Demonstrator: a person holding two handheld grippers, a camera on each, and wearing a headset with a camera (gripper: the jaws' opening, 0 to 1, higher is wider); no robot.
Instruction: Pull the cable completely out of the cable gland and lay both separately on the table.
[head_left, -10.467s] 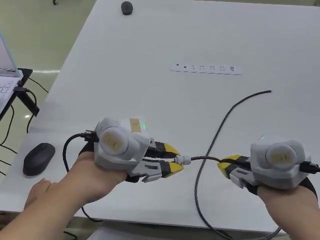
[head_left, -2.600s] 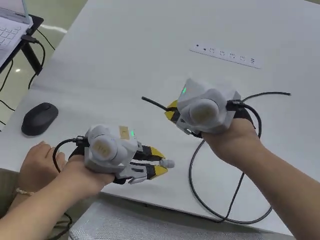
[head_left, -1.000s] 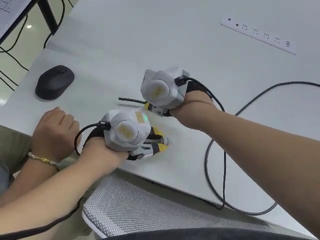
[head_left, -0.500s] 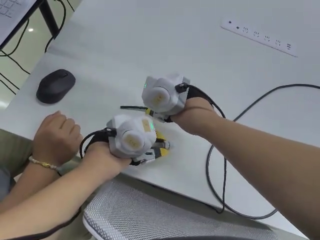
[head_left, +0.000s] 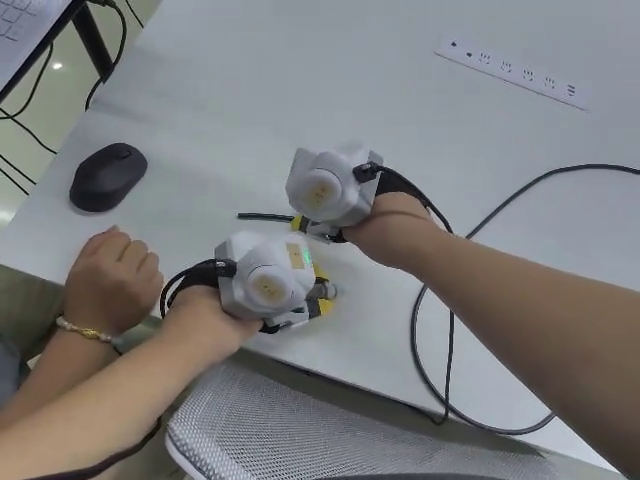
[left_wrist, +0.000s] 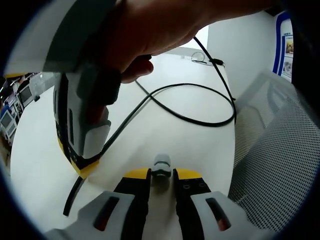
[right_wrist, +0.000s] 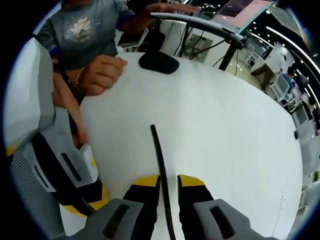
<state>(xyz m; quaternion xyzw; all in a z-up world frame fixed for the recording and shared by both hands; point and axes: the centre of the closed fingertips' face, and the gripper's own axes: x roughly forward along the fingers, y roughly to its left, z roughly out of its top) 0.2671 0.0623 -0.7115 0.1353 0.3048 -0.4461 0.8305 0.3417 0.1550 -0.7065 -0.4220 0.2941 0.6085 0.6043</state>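
My left gripper (head_left: 320, 292) sits near the table's front edge, shut on the small grey cable gland (head_left: 327, 291), which pokes out past its yellow tips. The left gripper view has the gland (left_wrist: 161, 163) pinched between the jaws of my left gripper (left_wrist: 161, 175). Just behind it, my right gripper (head_left: 300, 225) is shut on the black cable (head_left: 262, 216), whose free end points left, low over the table. In the right gripper view the cable (right_wrist: 159, 150) runs out between the jaws of my right gripper (right_wrist: 167, 182). Cable and gland are apart.
The rest of the cable (head_left: 470, 235) loops to the right and off the front edge. A black mouse (head_left: 108, 175) lies at the left, a power strip (head_left: 510, 75) at the back. A person's hand (head_left: 105, 280) rests near the left gripper. A mesh chair (head_left: 300, 430) stands below the edge.
The cable has come out of the gland since the earliest frame. My right gripper carried the cable's end leftward to just behind the left gripper. Both have barely moved in the last half second.
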